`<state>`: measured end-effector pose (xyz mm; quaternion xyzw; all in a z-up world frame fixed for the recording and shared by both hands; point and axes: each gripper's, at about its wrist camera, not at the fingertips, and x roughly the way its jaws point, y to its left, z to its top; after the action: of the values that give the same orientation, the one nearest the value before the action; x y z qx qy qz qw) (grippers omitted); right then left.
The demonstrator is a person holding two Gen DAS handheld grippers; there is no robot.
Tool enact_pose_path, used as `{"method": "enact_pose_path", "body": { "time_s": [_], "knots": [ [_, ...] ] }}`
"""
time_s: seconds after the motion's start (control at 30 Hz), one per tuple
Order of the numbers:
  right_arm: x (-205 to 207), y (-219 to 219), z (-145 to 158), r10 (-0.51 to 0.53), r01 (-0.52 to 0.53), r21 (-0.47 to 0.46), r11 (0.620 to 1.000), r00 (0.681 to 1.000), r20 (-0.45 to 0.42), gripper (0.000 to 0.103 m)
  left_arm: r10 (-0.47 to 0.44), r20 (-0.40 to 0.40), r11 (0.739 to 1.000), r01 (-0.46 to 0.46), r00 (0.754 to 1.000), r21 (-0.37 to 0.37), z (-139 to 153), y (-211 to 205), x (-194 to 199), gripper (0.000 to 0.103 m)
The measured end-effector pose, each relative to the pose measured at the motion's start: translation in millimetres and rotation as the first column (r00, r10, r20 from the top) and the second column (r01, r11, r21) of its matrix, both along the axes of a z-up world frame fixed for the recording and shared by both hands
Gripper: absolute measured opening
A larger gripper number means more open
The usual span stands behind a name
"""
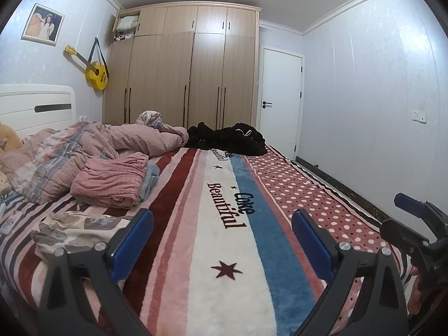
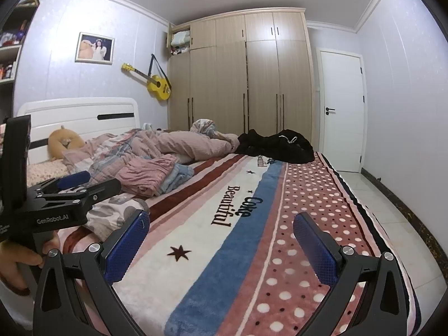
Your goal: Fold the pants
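Plush fuzzy blanket (image 1: 224, 294), matt wood-grain wardrobe (image 1: 179, 78).

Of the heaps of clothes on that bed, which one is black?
The black garment heap at the bed's far end, by the white door. The pink bundle and patterned cloth lie much nearer.

The black pants (image 1: 227, 137) (image 2: 277, 145) lay in a loose, crumpled heap at the far end of the bed (image 1: 224, 246), unfolded, with a white drawstring showing on top. They rested on the striped blanket (image 2: 224, 252), just beside the bunched pink quilt (image 1: 134, 140).
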<state>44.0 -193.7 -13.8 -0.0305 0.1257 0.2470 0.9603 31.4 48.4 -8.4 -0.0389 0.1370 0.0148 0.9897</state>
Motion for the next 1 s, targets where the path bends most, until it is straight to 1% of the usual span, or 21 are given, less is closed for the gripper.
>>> {"method": "enact_pose_path", "body": {
  "time_s": [0.67,1.0],
  "knots": [
    [1.6,-0.9,-2.5,-0.003,0.003,-0.008,1.0,1.0,-0.008,0.102,0.005,-0.02,1.0,-0.005,1.0,-0.009,-4.7,2.5,5.7,0.099],
    [2.4,-1.1,-1.4,-0.003,0.003,-0.007,1.0,1.0,-0.008,0.102,0.008,-0.017,1.0,-0.008,1.0,-0.005,-6.1,1.4,7.1,0.102]
  ]
}}
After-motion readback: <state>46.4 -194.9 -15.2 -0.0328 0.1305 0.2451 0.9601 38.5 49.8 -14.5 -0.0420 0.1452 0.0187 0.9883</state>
